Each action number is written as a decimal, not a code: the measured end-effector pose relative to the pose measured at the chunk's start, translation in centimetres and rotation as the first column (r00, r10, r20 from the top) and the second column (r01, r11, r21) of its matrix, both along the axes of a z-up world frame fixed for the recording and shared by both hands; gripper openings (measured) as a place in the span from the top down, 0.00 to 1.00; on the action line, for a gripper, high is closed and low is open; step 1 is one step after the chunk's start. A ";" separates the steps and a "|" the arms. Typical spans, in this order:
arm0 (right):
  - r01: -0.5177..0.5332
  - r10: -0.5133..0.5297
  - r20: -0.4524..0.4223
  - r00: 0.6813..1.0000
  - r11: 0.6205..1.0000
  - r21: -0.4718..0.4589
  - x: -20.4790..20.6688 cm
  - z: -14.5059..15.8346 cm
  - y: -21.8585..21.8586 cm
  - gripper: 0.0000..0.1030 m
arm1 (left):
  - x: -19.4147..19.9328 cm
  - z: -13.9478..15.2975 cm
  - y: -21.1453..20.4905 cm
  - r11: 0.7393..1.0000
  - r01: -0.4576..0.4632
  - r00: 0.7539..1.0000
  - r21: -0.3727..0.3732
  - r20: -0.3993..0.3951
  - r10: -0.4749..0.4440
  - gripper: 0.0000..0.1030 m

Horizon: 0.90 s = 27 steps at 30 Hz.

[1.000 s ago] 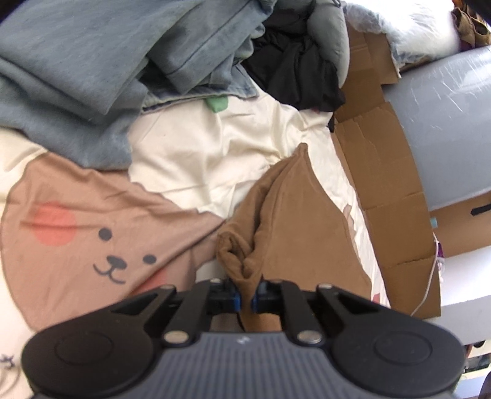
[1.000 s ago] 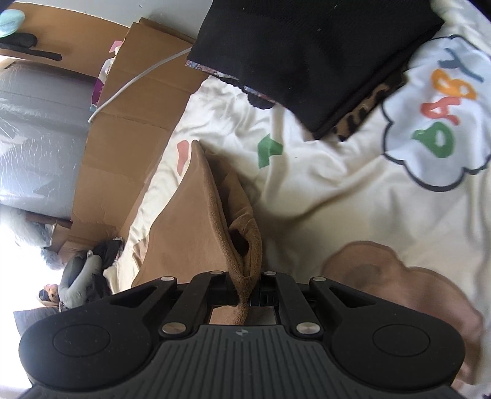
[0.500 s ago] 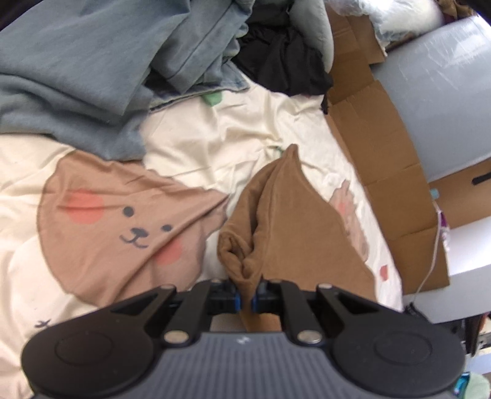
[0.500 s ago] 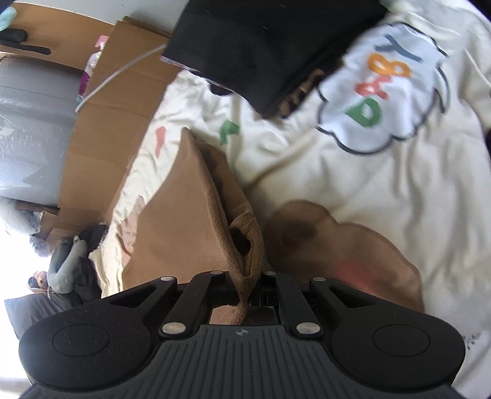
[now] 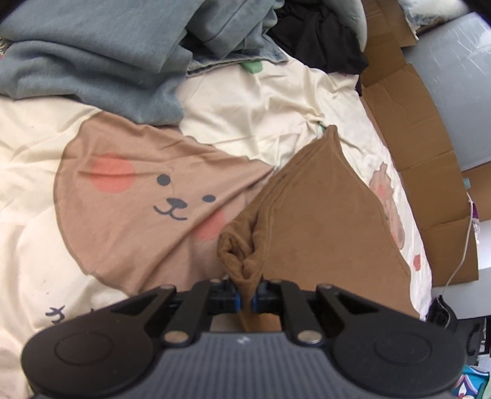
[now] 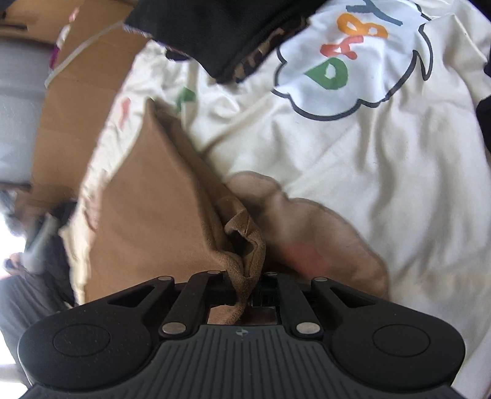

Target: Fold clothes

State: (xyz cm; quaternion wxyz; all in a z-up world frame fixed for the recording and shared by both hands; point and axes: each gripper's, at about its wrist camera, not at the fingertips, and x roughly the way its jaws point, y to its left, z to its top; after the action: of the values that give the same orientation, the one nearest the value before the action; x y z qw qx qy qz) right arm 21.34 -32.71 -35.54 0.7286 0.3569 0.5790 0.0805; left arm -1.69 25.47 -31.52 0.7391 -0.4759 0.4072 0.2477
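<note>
A brown garment (image 5: 322, 221) lies folded over on the cream bed sheet (image 5: 260, 107), its bunched edge lifted toward both cameras. My left gripper (image 5: 245, 299) is shut on that bunched edge, right of the printed bear face (image 5: 172, 199). In the right wrist view the same brown garment (image 6: 153, 214) spreads to the left, and my right gripper (image 6: 248, 291) pinches its rolled hem. The right jaws are just opening, with the cloth still between them.
A heap of grey-blue clothes (image 5: 92, 46) and a black garment (image 5: 316, 33) sit at the far side of the bed. A folded black garment (image 6: 214, 27) lies near the "BABY" cloud print (image 6: 353, 61). Flattened cardboard (image 5: 423, 147) lines the bed's edge.
Both grippers have sunk toward the sheet with the brown garment still in them. The bear print and the cloud print have shifted in view, and the garment lies wider on the bed.
</note>
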 end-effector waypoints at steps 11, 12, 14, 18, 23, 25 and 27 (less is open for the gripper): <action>0.070 -0.071 -0.055 0.996 0.997 -0.014 -1.9 -0.2 -4.1 0.79 | 0.2 0.5 0.0 1.000 0.004 0.993 0.030 -0.122 0.000 0.81; 0.066 -0.068 -0.054 0.996 0.997 -0.034 -2.0 0.2 -4.3 0.79 | 0.2 1.0 -0.1 0.999 0.015 0.991 0.046 -0.133 -0.009 0.80; 0.067 -0.069 -0.028 0.997 0.995 -0.069 -2.0 1.2 -4.7 0.80 | 0.1 2.0 -0.1 0.997 0.039 0.988 0.073 -0.151 -0.028 0.80; 0.045 -0.042 0.037 0.998 0.996 -0.081 -1.6 3.2 -4.9 0.81 | -0.6 4.0 0.1 0.992 0.068 0.987 0.107 -0.150 -0.052 0.80; -0.010 0.026 0.124 0.992 0.992 -0.126 -1.2 5.1 -3.3 0.81 | -0.5 6.0 -0.1 0.977 0.139 0.985 0.159 -0.127 -0.119 0.75; -0.035 0.056 0.145 0.988 0.989 -0.144 -1.0 5.6 -2.5 0.81 | 0.3 6.2 -0.4 0.962 0.198 0.976 0.189 -0.134 -0.175 0.75; -0.078 0.103 0.141 0.985 0.982 -0.170 -0.9 6.1 -1.5 0.81 | 1.2 6.0 -0.7 0.955 0.227 0.971 0.192 -0.125 -0.205 0.75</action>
State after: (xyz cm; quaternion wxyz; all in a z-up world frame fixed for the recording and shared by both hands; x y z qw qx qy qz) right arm 20.41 -34.25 -29.45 0.7923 0.2619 0.5432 0.0923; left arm -0.54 24.73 -25.47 0.7847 -0.3362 0.4669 0.2306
